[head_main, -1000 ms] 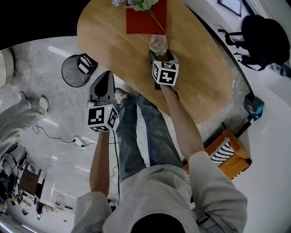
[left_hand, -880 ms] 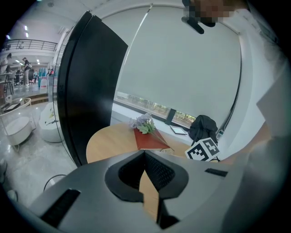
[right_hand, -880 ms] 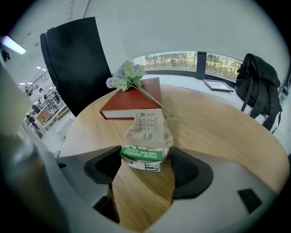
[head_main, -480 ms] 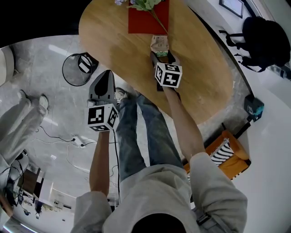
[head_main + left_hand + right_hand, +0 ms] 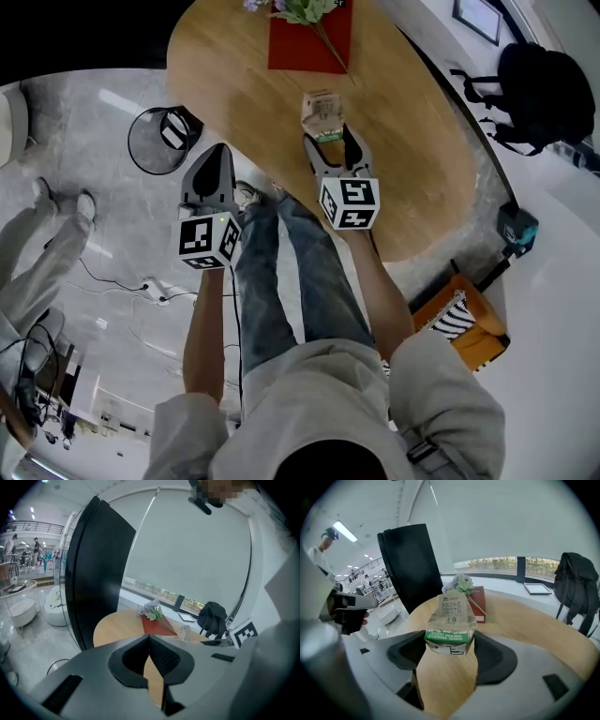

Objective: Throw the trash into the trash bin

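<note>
Blue jeans [image 5: 281,272], pale grey shirt [image 5: 319,412], grey left gripper [image 5: 222,150], right gripper [image 5: 329,134]

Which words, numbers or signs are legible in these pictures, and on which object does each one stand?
"脱脂纯牛奶": top line on the front of the milk carton, as far as I can read it.
"4.0": on the same carton, under that line.
Green band low on the carton: print too small to read.
Label on the trash bin: too small to read.
</note>
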A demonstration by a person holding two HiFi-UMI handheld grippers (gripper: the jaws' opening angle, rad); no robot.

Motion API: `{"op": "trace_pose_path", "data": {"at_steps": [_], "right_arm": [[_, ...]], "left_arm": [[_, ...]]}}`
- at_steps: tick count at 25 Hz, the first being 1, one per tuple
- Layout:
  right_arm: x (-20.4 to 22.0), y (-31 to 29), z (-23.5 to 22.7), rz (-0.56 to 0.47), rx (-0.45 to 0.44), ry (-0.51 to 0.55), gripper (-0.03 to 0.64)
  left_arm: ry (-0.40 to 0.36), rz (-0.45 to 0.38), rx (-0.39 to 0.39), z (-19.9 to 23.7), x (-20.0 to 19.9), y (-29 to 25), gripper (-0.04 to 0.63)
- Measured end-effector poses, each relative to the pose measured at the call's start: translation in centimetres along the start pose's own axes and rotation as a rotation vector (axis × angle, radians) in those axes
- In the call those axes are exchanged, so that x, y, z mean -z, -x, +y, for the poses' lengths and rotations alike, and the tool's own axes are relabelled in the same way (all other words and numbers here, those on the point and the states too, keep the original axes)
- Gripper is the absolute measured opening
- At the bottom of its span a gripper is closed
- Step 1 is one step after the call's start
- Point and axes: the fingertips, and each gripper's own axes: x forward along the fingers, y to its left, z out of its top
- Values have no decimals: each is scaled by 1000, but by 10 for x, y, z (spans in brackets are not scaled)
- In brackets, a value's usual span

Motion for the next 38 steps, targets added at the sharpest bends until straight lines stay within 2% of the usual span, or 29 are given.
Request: {"op": "trace_pose_path", "data": {"at_steps": [6, 11, 15, 20, 29, 33, 38], "right_arm": [[-26, 37, 36, -70, -74, 73, 339], [-42, 42, 69, -100, -137, 127, 337], [-47, 31, 108, -91, -205, 182, 337], [-47, 14, 170, -71, -316, 256, 337], [-33, -10, 294, -18, -524, 396, 337], [-22, -15, 338, 0, -568, 422, 337], [-11, -20, 369, 22, -611, 457, 337]], "left_arm": [[24, -26, -39, 14, 1, 17, 18], [59, -53, -89, 33, 5, 36, 18], [95, -79, -145, 58, 7, 60, 18], [155, -116, -250, 103, 19, 104, 18], [289, -168, -452, 177, 59, 192, 17], [326, -179, -499, 202, 75, 222, 18], [366, -195, -542, 221, 88, 241, 18]]}}
